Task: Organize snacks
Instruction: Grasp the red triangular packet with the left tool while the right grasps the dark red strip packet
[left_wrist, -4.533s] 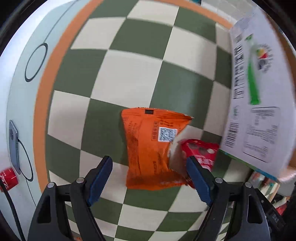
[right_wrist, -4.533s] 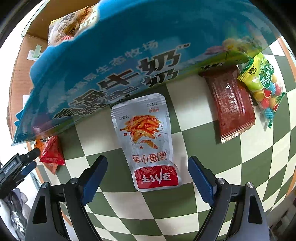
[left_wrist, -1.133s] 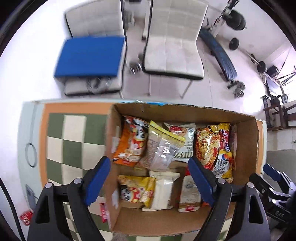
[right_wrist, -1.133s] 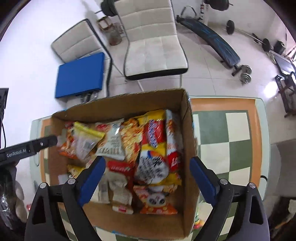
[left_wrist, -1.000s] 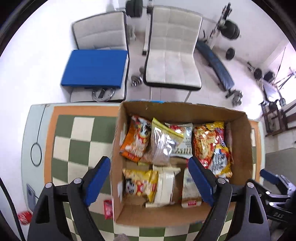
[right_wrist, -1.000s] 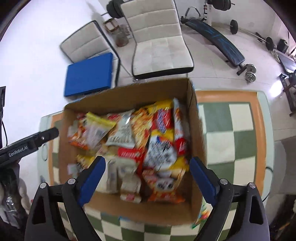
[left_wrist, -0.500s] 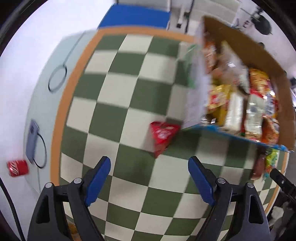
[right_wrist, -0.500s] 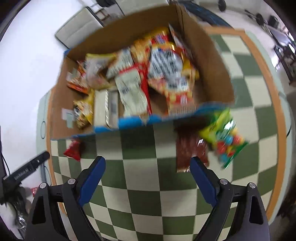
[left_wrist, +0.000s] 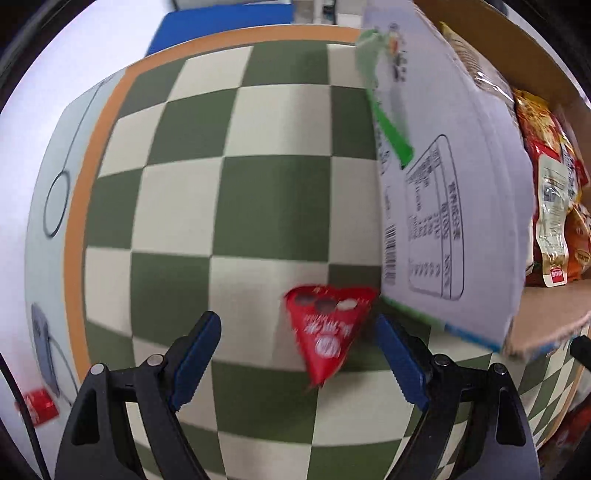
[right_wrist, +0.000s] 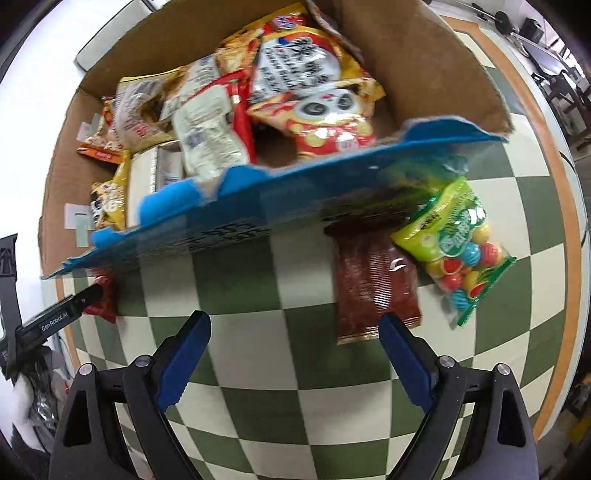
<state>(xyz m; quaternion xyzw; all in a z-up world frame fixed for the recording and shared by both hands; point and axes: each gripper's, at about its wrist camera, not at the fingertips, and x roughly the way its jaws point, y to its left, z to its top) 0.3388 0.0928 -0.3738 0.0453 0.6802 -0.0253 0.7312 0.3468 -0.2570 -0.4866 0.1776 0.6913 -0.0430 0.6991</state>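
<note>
Red triangular snack packet (left_wrist: 327, 334) just ahead of left gripper (left_wrist: 297, 354), nearer its right finger, tip pointing back. Jaws closing, empty. Right gripper (right_wrist: 293, 356) wide, empty

Readable print: one brand mark, the rest blurred

In the right wrist view, "GenRobot.AI" stands in white on the black bar of the left gripper (right_wrist: 55, 319), off to the right gripper's left. The cardboard box's white side panel (left_wrist: 436, 206), ahead and right of the left gripper, carries a barcode and a framed table, too smeared to read. The red triangular packet (left_wrist: 327, 332) and the snack bags (right_wrist: 295, 74) bear Chinese characters I cannot make out.
</note>
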